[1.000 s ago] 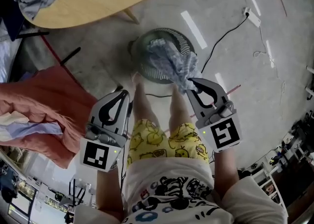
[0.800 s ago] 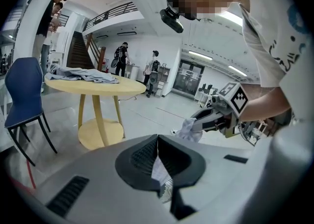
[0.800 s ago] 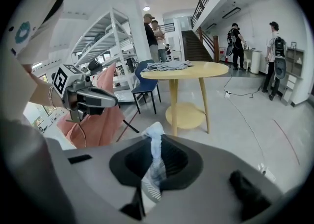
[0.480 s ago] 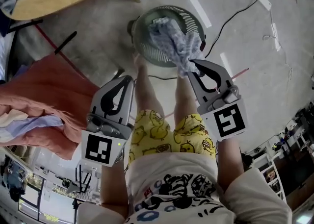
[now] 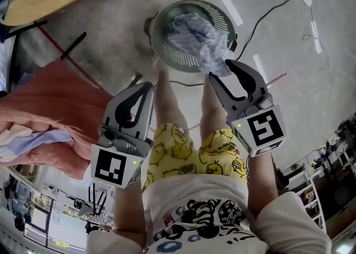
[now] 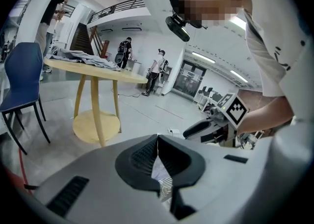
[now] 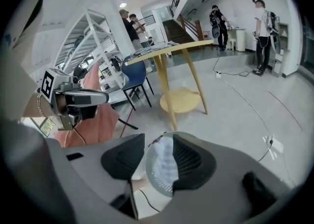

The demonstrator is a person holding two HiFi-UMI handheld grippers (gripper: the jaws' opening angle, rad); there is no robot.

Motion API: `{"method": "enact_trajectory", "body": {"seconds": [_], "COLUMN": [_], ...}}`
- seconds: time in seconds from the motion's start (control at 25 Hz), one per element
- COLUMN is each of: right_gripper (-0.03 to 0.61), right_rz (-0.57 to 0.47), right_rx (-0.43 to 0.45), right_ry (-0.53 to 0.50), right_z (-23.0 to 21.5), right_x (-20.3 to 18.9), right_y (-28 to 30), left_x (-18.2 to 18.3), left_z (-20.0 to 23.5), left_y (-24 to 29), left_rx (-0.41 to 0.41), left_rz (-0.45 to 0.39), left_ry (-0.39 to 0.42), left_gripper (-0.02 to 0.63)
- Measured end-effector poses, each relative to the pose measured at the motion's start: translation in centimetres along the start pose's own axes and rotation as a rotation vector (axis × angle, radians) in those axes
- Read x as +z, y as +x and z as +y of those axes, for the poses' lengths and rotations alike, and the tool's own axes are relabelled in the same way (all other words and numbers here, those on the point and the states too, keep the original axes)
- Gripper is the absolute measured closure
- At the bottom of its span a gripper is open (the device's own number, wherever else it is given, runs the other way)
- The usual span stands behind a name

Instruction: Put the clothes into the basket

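Your right gripper has just been opening its jaws, with nothing pinched between them. The blue-grey garment lies in the basket, one tail draped over the near rim, right at those tips. Your left gripper hangs closed and empty, farther off.

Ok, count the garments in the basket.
1: a blue-grey garment heaped in the round basket on the floor. Others may be hidden beneath it.
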State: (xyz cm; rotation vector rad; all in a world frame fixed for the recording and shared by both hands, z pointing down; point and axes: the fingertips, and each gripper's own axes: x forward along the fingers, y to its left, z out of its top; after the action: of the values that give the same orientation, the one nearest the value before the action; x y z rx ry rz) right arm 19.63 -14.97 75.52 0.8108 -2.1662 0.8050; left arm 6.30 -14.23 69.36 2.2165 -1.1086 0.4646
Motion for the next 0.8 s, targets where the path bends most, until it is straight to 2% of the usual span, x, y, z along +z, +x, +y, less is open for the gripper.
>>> {"method": "enact_trajectory", "body": {"seconds": [0.36, 0.64, 0.8], "right_gripper": [0.402, 0.405, 0.467], "right_rz": [-0.036, -0.070, -0.131], "right_rx": [0.011, 0.017, 0.001], "right_ry": [-0.009, -0.063, -0.099], "right_z": [0.8, 0.7, 0.8], "right_x": [1.2, 2.6, 4.8], "right_y": [-0.6, -2.1, -4.0], "left_x": [0.6, 2.0, 4.0], "left_z": [-0.9, -1.6, -2.3], "left_y": [-0.1, 0.0, -0.2], "left_rx": [-0.018, -0.020, -0.022], "left_rz": [-0.003, -0.011, -0.037], "left_ry": [0.024, 0.057, 0.078], "left_gripper": [0.598, 0.598, 0.598]}}
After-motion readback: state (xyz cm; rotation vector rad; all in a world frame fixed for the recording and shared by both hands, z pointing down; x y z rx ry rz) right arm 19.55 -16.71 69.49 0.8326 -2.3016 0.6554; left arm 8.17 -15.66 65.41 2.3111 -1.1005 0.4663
